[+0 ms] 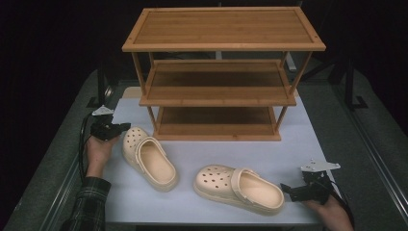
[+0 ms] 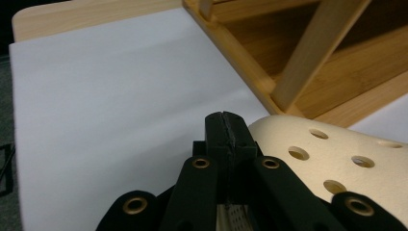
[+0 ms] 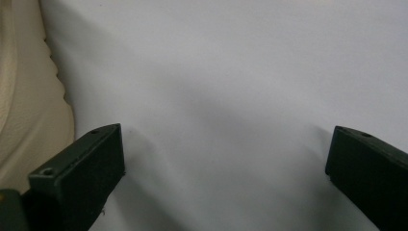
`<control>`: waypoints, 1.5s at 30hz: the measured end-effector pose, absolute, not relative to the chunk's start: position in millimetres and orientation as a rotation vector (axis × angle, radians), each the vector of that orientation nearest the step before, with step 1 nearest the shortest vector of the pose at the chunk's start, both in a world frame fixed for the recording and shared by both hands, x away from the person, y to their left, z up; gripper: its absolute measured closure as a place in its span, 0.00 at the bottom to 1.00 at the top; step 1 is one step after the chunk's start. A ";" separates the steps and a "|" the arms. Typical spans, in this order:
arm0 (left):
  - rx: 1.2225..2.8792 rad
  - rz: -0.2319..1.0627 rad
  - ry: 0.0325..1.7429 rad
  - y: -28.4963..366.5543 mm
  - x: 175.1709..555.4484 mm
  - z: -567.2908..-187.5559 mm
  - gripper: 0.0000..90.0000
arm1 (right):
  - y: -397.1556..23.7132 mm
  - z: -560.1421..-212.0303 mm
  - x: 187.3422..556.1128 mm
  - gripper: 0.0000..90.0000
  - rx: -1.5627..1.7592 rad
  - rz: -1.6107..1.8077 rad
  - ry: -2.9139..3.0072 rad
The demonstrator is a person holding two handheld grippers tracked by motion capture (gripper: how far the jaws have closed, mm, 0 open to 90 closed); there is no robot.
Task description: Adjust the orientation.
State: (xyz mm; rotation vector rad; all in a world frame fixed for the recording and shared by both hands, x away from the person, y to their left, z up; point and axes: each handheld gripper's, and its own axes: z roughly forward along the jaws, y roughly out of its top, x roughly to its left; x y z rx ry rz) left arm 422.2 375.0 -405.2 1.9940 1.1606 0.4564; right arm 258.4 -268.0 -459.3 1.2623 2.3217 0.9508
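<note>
A three-tier wooden shoe rack (image 1: 219, 77) stands at the far end of a white mat (image 1: 202, 159), and everything else sits in front of it. Two cream clogs lie on the mat: the left clog (image 1: 148, 158) just in front of the rack's left front leg, its holed toe pointing toward the rack, and the right clog (image 1: 238, 188) farther from the rack, toward the near edge, toe pointing left.

The left gripper (image 1: 124, 127) hovers beside the left clog's toe, close to the rack's lower left corner. Its jaws are pressed together with nothing between them (the left gripper view shows the two black tips meeting in a thin seam, the perforated toe (image 2: 337, 163) just beside them).

The right gripper (image 1: 285, 189) rests well in front of the rack's right side, at the heel of the right clog. Its jaws stand wide apart, bare mat (image 3: 216, 96) between them, the cream clog (image 3: 24, 106) just outside one jaw.
</note>
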 end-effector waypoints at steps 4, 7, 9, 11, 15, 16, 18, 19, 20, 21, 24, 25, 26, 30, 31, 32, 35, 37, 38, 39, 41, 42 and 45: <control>1.999 0.457 1.149 371.7 419.4 -404.4 1.00 | -268.0 -459.3 258.4 0.00 1.263 0.951 2.322; 1.992 0.443 1.147 371.6 417.5 -405.2 1.00 | -268.0 -459.3 258.4 0.00 1.263 0.951 2.322; 1.995 0.436 1.137 371.5 415.4 -405.6 1.00 | -268.0 -459.3 258.4 0.00 1.263 0.951 2.322; 1.996 0.424 1.121 369.5 412.7 -406.4 1.00 | -268.0 -459.3 258.5 0.00 1.263 0.951 2.322; 1.998 0.400 1.089 364.8 408.0 -406.9 1.00 | -268.0 -459.3 258.5 0.00 1.264 0.950 2.322; 1.996 0.396 1.085 363.7 407.4 -407.1 1.00 | -268.0 -459.3 258.5 0.00 1.263 0.950 2.322; 1.999 0.391 1.076 361.4 405.7 -406.9 1.00 | -268.0 -459.3 258.5 0.00 1.263 0.951 2.322; 2.000 0.387 1.069 360.3 405.1 -406.9 1.00 | -268.0 -459.3 258.5 0.00 1.264 0.951 2.322; 2.001 0.385 1.063 359.1 404.6 -407.0 1.00 | -268.0 -459.3 258.5 0.00 1.264 0.950 2.322; 2.004 0.384 1.058 357.8 404.2 -407.0 1.00 | -268.0 -459.3 258.6 0.00 1.264 0.950 2.322; 2.011 0.358 1.032 353.0 403.0 -407.8 1.00 | -268.0 -459.2 258.6 0.00 1.265 0.950 2.323; 2.017 0.348 1.019 349.9 402.5 -408.7 1.00 | -268.0 -459.2 258.6 0.00 1.265 0.950 2.323; 2.022 0.346 1.011 346.3 401.8 -409.2 1.00 | -268.0 -459.2 258.6 0.00 1.265 0.950 2.323; 2.039 0.332 0.983 336.3 398.8 -407.5 1.00 | -268.0 -459.2 258.6 0.00 1.266 0.950 2.323; 2.045 0.327 0.971 333.9 398.1 -407.7 1.00 | -268.0 -459.2 258.6 0.00 1.265 0.950 2.323; 2.050 0.325 0.967 331.1 397.1 -408.0 1.00 | -268.0 -459.2 258.6 0.00 1.265 0.951 2.323; 2.058 0.319 0.953 325.9 394.3 -407.9 1.00 | -268.1 -459.2 258.6 0.00 1.265 0.951 2.323; 2.063 0.319 0.946 324.1 393.0 -407.9 1.00 | -268.1 -459.2 258.6 0.00 1.265 0.952 2.322; 2.061 0.314 0.946 323.6 392.4 -408.2 1.00 | -268.1 -459.2 258.6 0.00 1.266 0.951 2.323; 2.059 0.314 0.948 323.5 392.0 -408.4 1.00 | -268.1 -459.2 258.6 0.00 1.266 0.952 2.323; 2.059 0.312 0.949 323.8 391.6 -408.2 1.00 | -268.0 -459.2 258.6 0.00 1.266 0.950 2.323; 2.060 0.313 0.947 324.3 391.4 -408.0 1.00 | -268.0 -459.2 258.6 0.00 1.266 0.950 2.323; 2.065 0.313 0.942 325.7 390.7 -407.0 1.00 | -268.1 -459.2 258.6 0.00 1.266 0.951 2.323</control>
